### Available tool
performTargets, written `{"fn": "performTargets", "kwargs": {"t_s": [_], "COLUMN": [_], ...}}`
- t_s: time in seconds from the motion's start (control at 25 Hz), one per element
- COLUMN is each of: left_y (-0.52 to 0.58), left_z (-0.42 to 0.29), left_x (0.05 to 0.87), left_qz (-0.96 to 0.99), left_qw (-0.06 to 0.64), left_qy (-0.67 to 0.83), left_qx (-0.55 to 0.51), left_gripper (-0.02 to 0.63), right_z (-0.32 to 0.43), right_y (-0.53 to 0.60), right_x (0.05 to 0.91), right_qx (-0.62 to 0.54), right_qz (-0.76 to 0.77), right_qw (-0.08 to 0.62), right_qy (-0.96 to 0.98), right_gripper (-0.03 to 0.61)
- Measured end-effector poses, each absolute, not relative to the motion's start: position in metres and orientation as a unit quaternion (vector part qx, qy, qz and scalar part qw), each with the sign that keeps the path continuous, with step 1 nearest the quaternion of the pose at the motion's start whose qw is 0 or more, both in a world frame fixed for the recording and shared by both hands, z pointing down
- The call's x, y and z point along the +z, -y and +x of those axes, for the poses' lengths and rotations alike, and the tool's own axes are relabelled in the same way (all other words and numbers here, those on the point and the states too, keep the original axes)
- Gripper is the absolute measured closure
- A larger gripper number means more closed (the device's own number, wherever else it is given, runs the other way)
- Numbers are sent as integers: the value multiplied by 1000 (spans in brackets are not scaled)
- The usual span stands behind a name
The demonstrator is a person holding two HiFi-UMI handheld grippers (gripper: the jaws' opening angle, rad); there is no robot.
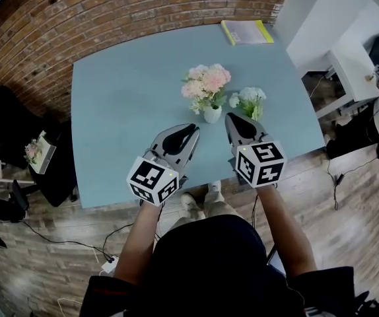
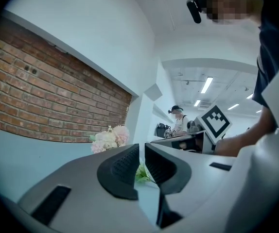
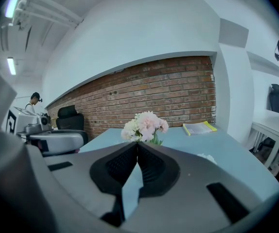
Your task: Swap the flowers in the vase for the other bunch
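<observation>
Pink flowers (image 1: 206, 81) sit in the vase (image 1: 212, 115) at the middle of the table (image 1: 117, 124), white bunch (image 1: 249, 101) just beside it, swap seemingly unstarted; left gripper (image 1: 188, 132) nearly closed, right gripper (image 1: 237, 121) closed, both empty, so one must open and pull the pink.

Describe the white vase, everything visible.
The white vase is small, rounded and plain, ceramic by its look. It stands upright near the middle of the blue-grey table and holds the pink and cream bunch, whose blooms spread wider than it. The white and green bunch lies close on its right; whether they touch cannot be told. Only the head view shows it.
</observation>
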State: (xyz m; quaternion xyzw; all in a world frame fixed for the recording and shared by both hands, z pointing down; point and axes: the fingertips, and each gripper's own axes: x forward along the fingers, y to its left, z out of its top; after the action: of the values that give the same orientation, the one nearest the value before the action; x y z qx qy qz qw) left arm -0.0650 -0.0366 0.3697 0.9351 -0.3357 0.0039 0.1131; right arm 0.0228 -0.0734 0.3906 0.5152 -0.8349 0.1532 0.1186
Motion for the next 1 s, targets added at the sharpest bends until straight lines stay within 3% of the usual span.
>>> {"fn": "performTargets", "kwargs": {"t_s": [0.24,1.0], "left_y": [30,50], "left_z": [-78,-88], "left_x": [365,349], "left_qz": [933,925], "left_qw": [115,110], "left_qy": [340,362], "left_qx": [-6,-32], "left_gripper": [604,604], "right_z": [9,-4], "right_y": [68,75], "right_x": [386,362], "right_qx": [142,102], "right_qz": [514,504], "right_qw": [119,86], "right_qy": [838,853], "right_gripper": [565,566]}}
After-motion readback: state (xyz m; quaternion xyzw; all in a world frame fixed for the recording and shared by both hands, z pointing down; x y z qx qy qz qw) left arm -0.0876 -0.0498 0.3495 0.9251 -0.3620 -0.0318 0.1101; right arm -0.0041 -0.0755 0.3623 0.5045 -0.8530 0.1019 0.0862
